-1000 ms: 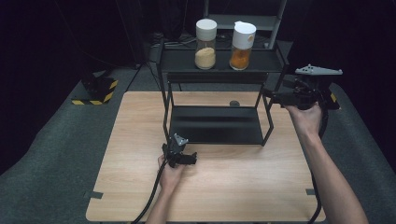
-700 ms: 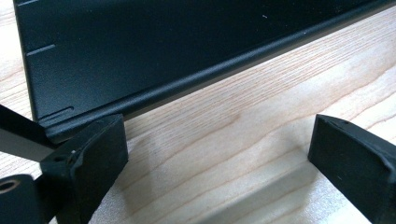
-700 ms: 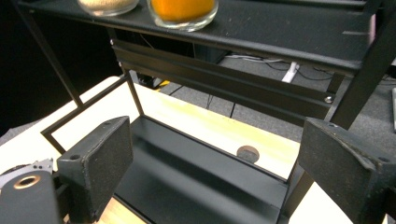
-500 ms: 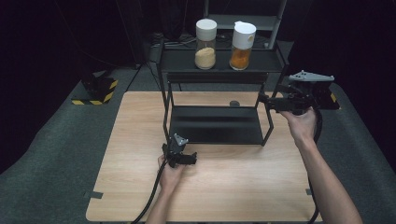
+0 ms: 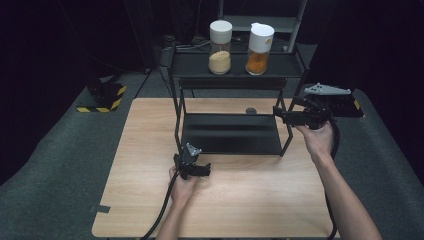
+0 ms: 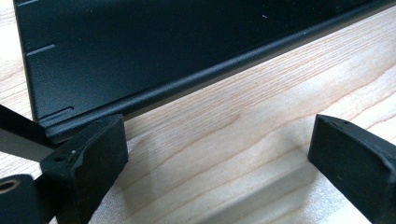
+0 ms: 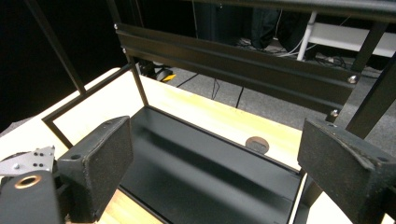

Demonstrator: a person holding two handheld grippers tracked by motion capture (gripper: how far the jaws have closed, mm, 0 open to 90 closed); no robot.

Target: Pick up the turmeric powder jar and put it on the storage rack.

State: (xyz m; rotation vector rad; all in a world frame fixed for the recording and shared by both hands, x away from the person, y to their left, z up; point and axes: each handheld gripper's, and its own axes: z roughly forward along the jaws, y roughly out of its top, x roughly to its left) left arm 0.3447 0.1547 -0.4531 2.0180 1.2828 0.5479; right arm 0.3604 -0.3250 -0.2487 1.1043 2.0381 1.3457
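High view: right tongs (image 5: pixel 278 114), open and empty, level at the rack's (image 5: pixel 230 133) right end; left tongs (image 5: pixel 205 169) open by its front edge.

No readable text, label, brand or number appears on anything here.

A light wooden tabletop (image 5: pixel 150 200) stands on grey carpeted floor (image 5: pixel 55 165), lit from above while the room behind falls off into near blackness. At the far left a yellow-and-black striped block (image 5: pixel 102 97) sits on the carpet. Cables (image 5: pixel 192 45) trail over the floor at the back, beside a pale metal frame (image 5: pixel 295 22).
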